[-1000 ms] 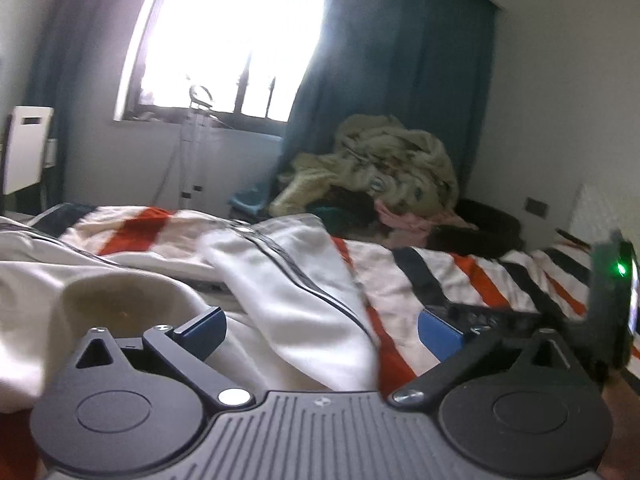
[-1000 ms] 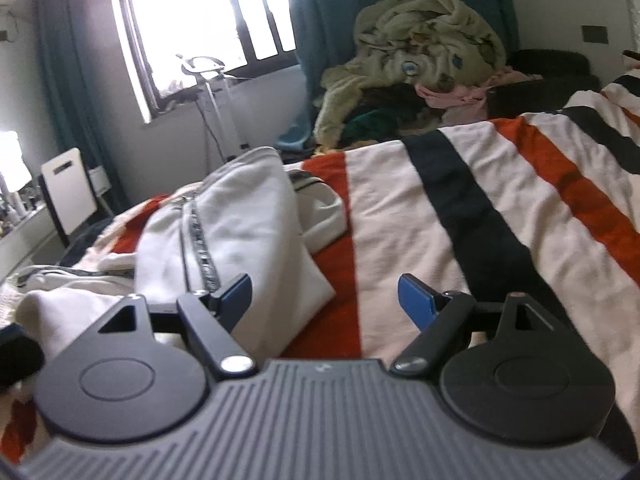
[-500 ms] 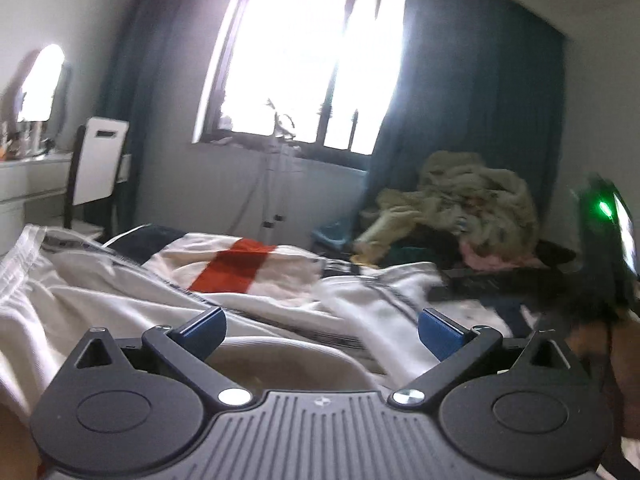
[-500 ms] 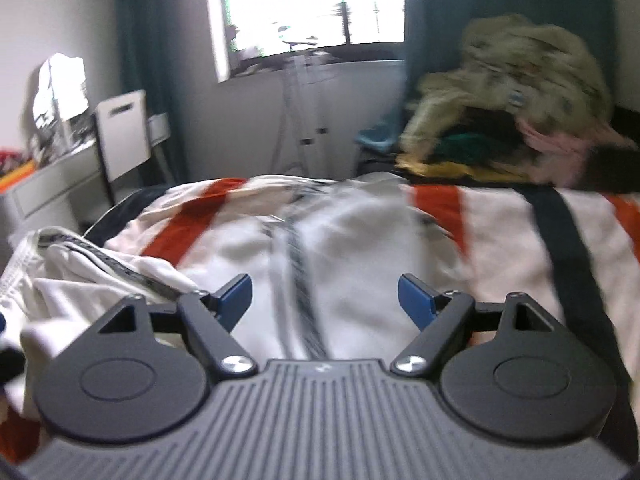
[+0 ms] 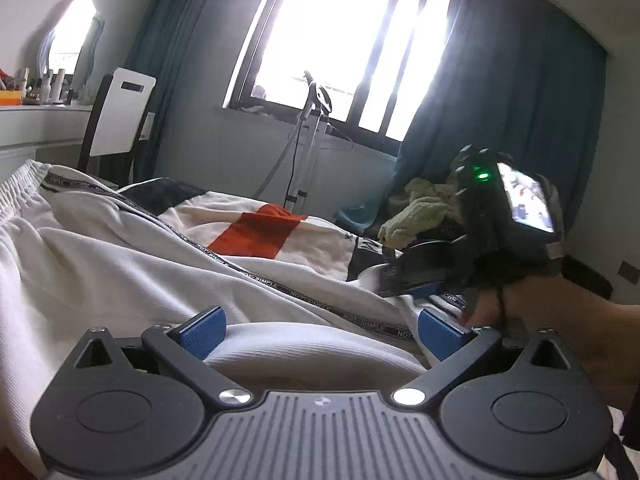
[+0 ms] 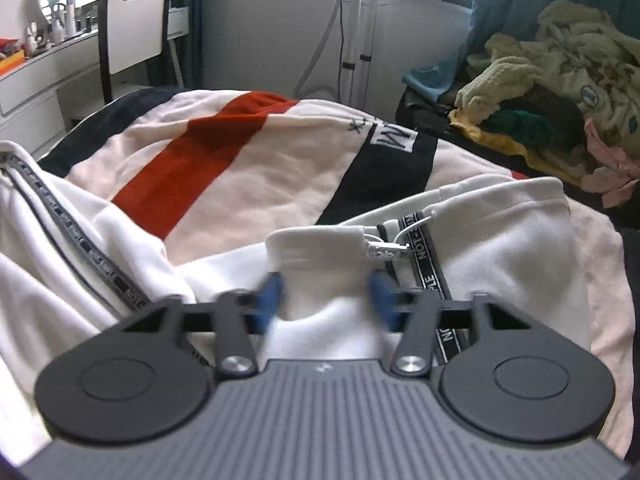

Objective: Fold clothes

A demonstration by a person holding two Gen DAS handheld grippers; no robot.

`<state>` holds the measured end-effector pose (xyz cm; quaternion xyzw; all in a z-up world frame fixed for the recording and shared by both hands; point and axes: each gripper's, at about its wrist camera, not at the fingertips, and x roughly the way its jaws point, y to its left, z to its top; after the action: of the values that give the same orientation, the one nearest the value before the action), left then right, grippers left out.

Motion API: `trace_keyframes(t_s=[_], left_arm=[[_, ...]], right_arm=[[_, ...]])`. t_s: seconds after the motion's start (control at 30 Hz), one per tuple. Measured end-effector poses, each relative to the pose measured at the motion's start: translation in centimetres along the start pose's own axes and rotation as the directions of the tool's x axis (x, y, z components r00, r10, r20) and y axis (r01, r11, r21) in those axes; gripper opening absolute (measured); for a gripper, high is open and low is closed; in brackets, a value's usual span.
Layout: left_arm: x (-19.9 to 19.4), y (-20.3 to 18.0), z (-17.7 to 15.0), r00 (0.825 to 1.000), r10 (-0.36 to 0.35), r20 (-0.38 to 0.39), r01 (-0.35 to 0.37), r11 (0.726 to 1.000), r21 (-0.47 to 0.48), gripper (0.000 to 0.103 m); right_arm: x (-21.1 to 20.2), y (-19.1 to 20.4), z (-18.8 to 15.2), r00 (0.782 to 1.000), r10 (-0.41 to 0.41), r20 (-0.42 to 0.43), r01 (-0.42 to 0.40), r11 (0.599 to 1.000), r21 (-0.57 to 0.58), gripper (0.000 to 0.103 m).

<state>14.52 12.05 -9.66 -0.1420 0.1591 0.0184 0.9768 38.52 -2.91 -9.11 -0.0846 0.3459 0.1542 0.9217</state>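
White trousers (image 5: 120,272) with black lettered side tape lie spread over a striped bedspread (image 5: 256,232). My left gripper (image 5: 320,332) is open, low over them; a soft fold of white cloth bulges between its blue pads (image 5: 202,330) without being pinched. My right gripper (image 6: 324,300) is at the leg end (image 6: 500,248), its jaws closing on the drawstring cuff (image 6: 316,248). The blurred pads squeeze the white cloth from both sides. In the left wrist view, a person's hand (image 5: 560,312) holds the right gripper (image 5: 416,286) down on the cloth at the right.
A pile of clothes (image 6: 560,60) lies beyond the bed's far right corner. A white chair (image 6: 136,24) and a dressing table (image 5: 36,128) stand at the left. A stand with a cable (image 5: 312,140) rises under the window. The bedspread (image 6: 200,148) shows red and navy stripes.
Both views have swung left along the bed. The right gripper has come over the trouser leg end and its jaws have closed in on the cuff. The left gripper stays open.
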Motion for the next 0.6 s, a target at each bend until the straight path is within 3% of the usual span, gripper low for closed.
trace_keyframes(t_s=[0.07,0.17,0.3,0.47,0.6], left_arm=[[0.0,0.0,0.0,1.0,0.001,-0.001,-0.001,1.0,0.001,0.103],[-0.2,-0.3,0.1,1.0,0.009,-0.002,-0.009,1.0,0.012,0.103],[-0.3,-0.7,0.2,1.0,0.015,0.0,-0.015,1.0,0.026,0.103],[-0.6,-0.2,0.7,1.0,0.023,0.014,-0.022,0.999,-0.034,0.103],[-1.2,0.3,1.0,1.0,0.001,0.01,0.0,0.995,-0.101,0.103]], right_arm=[[-1.2,-0.9,0.4,1.0,-0.003,0.026,0.002,1.0,0.03,0.011],[-4.6,-3.5,1.2,0.994,-0.028,0.106,0.018,0.995,0.093,0.009],[-10.8,-10.0,1.6,0.972,-0.104,0.212,0.053,0.97,0.235,0.009],[-19.3,-20.0,-1.1,0.915,-0.279,0.29,0.136,0.893,0.429,0.008],[-24.9,-27.7,-7.9,0.849,-0.407,0.336,0.13,0.778,0.615,0.008]])
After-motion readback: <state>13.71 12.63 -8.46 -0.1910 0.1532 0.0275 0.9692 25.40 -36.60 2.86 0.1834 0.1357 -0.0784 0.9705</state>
